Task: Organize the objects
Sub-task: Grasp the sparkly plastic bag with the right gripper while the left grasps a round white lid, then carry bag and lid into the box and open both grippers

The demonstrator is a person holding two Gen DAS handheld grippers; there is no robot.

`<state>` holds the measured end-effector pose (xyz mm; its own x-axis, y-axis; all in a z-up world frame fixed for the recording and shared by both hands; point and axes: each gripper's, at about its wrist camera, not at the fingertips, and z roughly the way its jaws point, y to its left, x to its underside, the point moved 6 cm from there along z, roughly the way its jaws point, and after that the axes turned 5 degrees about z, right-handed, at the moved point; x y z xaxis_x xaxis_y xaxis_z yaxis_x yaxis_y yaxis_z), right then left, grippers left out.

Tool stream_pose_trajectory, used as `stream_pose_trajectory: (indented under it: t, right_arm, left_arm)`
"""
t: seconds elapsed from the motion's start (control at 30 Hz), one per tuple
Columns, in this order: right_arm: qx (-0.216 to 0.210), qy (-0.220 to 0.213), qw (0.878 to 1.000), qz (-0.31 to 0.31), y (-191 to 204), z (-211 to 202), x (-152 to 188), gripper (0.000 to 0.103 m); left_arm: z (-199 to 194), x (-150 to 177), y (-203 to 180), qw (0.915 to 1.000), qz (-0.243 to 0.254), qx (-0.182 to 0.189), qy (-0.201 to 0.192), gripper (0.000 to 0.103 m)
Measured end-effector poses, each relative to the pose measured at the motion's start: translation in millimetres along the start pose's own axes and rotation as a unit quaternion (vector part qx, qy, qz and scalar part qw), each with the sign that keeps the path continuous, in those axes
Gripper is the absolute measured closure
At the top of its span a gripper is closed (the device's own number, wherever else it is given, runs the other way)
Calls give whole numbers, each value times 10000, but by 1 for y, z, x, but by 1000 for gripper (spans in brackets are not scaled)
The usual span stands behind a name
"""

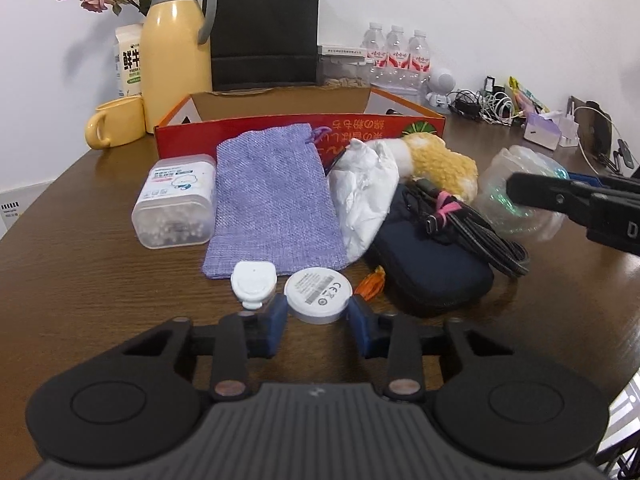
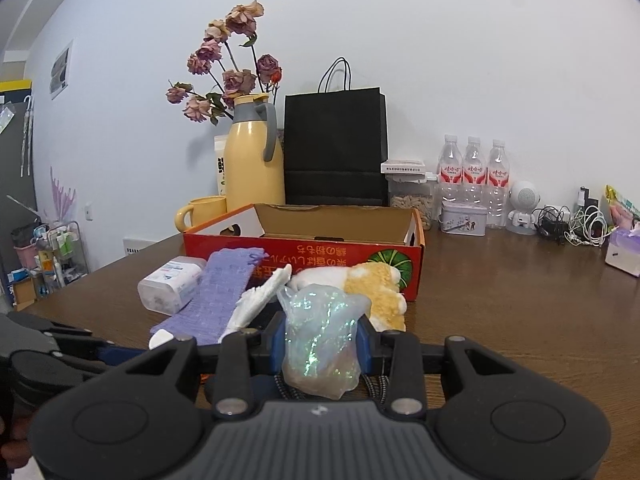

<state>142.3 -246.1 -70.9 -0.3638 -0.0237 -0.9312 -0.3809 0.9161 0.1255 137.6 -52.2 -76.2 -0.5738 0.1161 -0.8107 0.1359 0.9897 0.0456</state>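
Observation:
My left gripper is shut on a round white puck low over the brown table. A small white case lies just left of it. My right gripper is shut on a crumpled iridescent plastic bag, also seen in the left wrist view. Behind lie a purple cloth pouch, a cotton swab box, white crumpled paper, a yellow plush toy, a dark blue case with black cables, and an open red cardboard box.
A yellow thermos, yellow mug, milk carton and black paper bag stand behind the box. Water bottles, a white robot figure, tangled chargers and a tissue box line the back right.

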Motion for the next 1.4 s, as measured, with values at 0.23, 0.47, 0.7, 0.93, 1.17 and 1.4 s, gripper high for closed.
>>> stream_pose_trajectory:
  t: [0.23,0.47,0.7,0.93,1.17,1.4]
  right_arm:
    - [-43,31,10000,48,-4,5,5,70]
    - [-59,15,10000,25,-6,5,5,70]
    - [-45,38,10000,20,-5,7,5,70]
    - [-35,-39,10000,-56,-4,5,0,70]
    - [-79,-257,9994,-238,5,16,-26,70]
    - [-28,-601,9973,-418,12,53,-77,70]
  left_arm:
    - [11,-6,1,9999,-51,-103,-5,64]
    - [18,-11,3,9998,-125,-166,-35,58]
    - [12,-8,4,9999,-126,-61,-75,63]
    - [-9,-16,11,9992,-195,-16,-358,63]
    - [-20,-62,17,9952,-112,-148,-966,62]
    - [3,-124,32,9886,-134,-401,-1445,62]
